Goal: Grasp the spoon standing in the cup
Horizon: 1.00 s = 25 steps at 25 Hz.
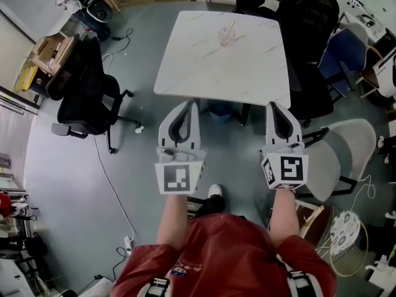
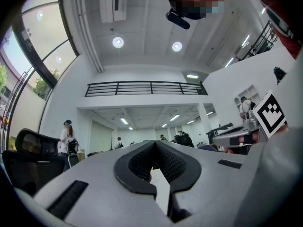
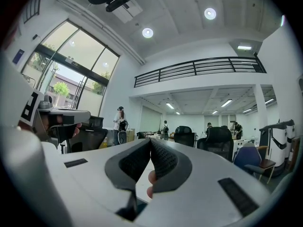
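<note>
A clear cup (image 1: pixel 226 38) stands on the far part of the white table (image 1: pixel 204 67), with a thin spoon (image 1: pixel 232 26) upright in it. Both grippers hang short of the table's near edge, well away from the cup. My left gripper (image 1: pixel 192 104) points at the table edge with its jaws together and nothing between them. My right gripper (image 1: pixel 273 106) is held the same way, shut and empty. In the left gripper view, my left gripper (image 2: pixel 155 144) has its dark pads meeting at the tip. In the right gripper view, my right gripper (image 3: pixel 150 141) is likewise shut, and neither gripper view shows the cup.
A black office chair (image 1: pixel 86 91) stands left of the table, with a cable (image 1: pixel 108 178) trailing over the floor. Black chairs (image 1: pixel 309 17) and a blue chair (image 1: pixel 343 51) crowd the right side, and a grey chair (image 1: pixel 346 147) is near my right gripper. People stand far off.
</note>
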Each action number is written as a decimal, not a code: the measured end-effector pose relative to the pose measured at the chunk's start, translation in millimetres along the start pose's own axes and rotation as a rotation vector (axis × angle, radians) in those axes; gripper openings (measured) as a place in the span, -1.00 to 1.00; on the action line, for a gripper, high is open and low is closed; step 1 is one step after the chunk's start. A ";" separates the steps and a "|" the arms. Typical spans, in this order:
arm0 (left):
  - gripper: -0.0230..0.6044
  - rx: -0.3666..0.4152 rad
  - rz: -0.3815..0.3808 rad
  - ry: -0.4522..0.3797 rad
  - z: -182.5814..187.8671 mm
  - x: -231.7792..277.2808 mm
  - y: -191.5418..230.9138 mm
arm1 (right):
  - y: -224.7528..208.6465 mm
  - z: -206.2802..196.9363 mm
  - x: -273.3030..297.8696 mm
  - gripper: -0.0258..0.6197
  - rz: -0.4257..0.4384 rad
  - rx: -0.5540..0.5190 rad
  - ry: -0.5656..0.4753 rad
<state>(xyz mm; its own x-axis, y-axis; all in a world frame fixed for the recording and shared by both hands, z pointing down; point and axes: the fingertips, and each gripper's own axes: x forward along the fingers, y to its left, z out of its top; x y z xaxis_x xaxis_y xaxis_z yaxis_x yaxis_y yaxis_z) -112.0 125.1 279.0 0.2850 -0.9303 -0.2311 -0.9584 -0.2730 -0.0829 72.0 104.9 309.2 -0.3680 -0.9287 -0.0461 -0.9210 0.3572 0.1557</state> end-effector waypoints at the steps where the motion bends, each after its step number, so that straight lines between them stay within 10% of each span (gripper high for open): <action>1: -0.90 -0.002 -0.001 -0.002 -0.2 3.9 4.6 | -0.1 0.6 5.7 -0.88 -0.003 -0.002 0.001; 25: -0.90 0.044 -0.062 -0.103 27.2 59.4 39.6 | -10.9 46.1 61.1 -0.88 -0.069 -0.042 -0.107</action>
<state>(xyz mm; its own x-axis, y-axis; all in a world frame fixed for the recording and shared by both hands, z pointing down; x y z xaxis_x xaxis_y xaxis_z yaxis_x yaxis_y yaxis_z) -132.7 65.8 235.6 0.3459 -0.8810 -0.3227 -0.9380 -0.3163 -0.1418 53.7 48.9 259.2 -0.3181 -0.9339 -0.1632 -0.9390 0.2866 0.1899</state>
